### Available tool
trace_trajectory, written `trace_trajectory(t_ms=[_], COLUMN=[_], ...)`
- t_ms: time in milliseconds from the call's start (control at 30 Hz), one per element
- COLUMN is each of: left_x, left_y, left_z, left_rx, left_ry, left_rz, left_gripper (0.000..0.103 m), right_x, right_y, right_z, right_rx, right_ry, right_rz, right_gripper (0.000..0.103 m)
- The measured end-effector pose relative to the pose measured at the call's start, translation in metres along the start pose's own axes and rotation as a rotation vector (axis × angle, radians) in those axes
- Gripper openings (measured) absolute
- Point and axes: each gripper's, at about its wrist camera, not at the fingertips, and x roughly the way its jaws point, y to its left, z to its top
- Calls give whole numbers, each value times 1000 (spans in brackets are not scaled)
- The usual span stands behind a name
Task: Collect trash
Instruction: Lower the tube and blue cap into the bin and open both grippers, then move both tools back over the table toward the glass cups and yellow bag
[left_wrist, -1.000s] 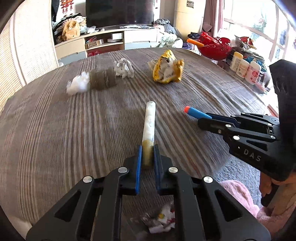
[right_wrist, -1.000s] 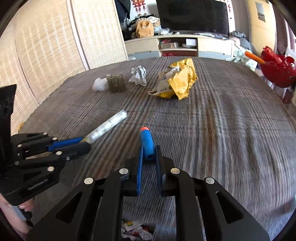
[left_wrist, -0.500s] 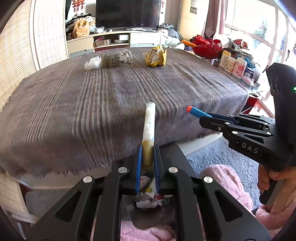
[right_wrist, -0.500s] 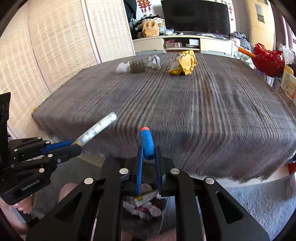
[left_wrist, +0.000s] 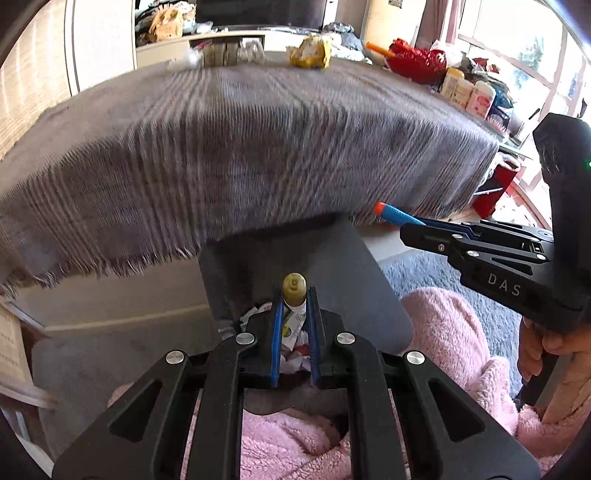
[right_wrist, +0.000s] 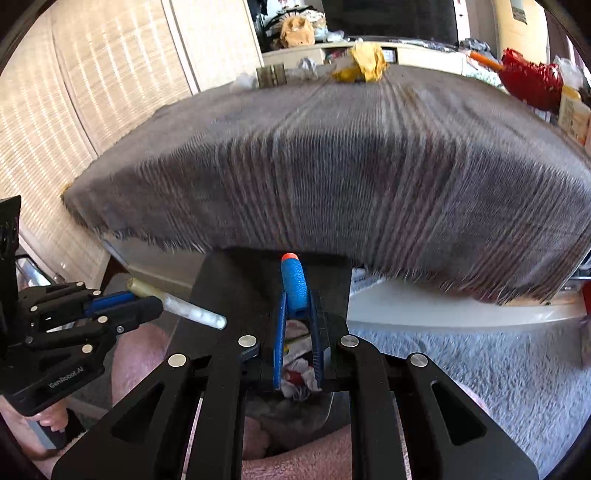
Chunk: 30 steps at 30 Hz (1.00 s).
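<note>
In the left wrist view, the left gripper (left_wrist: 294, 295) sits at lower centre, its blue-lined jaws clamped on a clear plastic tube (left_wrist: 294, 291) with an olive-gold cap, the capped end facing the camera and the rest tilted down out of sight. In the right wrist view the same tube (right_wrist: 192, 314) shows at centre left, sticking out of the left gripper (right_wrist: 147, 306) with its whitish, bead-filled body sloping down to the right over the dark trash bin (right_wrist: 221, 280). The right gripper (right_wrist: 295, 306) at lower centre of that view is closed on a blue foam dart (right_wrist: 294, 284) with an orange tip, which points up and away from the camera; in the left wrist view the dart (left_wrist: 395, 216) juts from the right gripper (left_wrist: 410, 227) at centre right, orange tip toward the upper left. Both grippers hang above the bin (left_wrist: 351, 280), whose grey inner wall fills the middle of the left wrist view, with crumpled wrappers (left_wrist: 295, 343) visible between the jaws below. Behind the bin hangs the fringed edge of a grey striped tablecloth (left_wrist: 258, 147), blurred. Along the top of the frame, on the far side of the cloth, lie a crumpled yellow bag (left_wrist: 310, 53), a white paper wad (left_wrist: 253, 50), a pair of olive-brown rolls (left_wrist: 221, 55) and a white tissue clump (left_wrist: 188, 61). Pink fleece (left_wrist: 443, 332) fills the lower right.
</note>
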Motion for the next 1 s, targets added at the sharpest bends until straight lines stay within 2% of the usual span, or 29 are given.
trace_trajectory(t_ms=[267, 667, 700, 800, 833, 900, 933, 967, 1000], left_x=[32, 63, 66, 71, 72, 72, 70, 68, 65], left_y=[7, 19, 20, 23, 25, 26, 28, 31, 32], left_z=[-10, -20, -20, -19, -19, -19, -18, -18, -18], left_rx=[-16, -47, -51, -65, -67, -69, -69, -68, -68], left_ry=[77, 152, 159, 177, 179, 178, 173, 169, 164], left_rz=[-6, -27, -30, -25, -21, -12, -8, -6, -2], left_gripper=[11, 11, 11, 11, 14, 27, 35, 43, 45], right_x=[34, 64, 66, 70, 71, 71, 69, 67, 65], right_y=[4, 2, 1, 2, 1, -2, -4, -6, -7], right_z=[-9, -5, -4, -2, -2, -2, -2, -1, 0], right_rx=[3, 53, 62, 57, 61, 77, 84, 93, 98], right_ry=[83, 151, 157, 170, 170, 166, 157, 142, 139], right_rz=[15, 44, 47, 30, 27, 25, 24, 23, 24], right_gripper=[14, 14, 17, 17, 18, 38, 63, 70, 70])
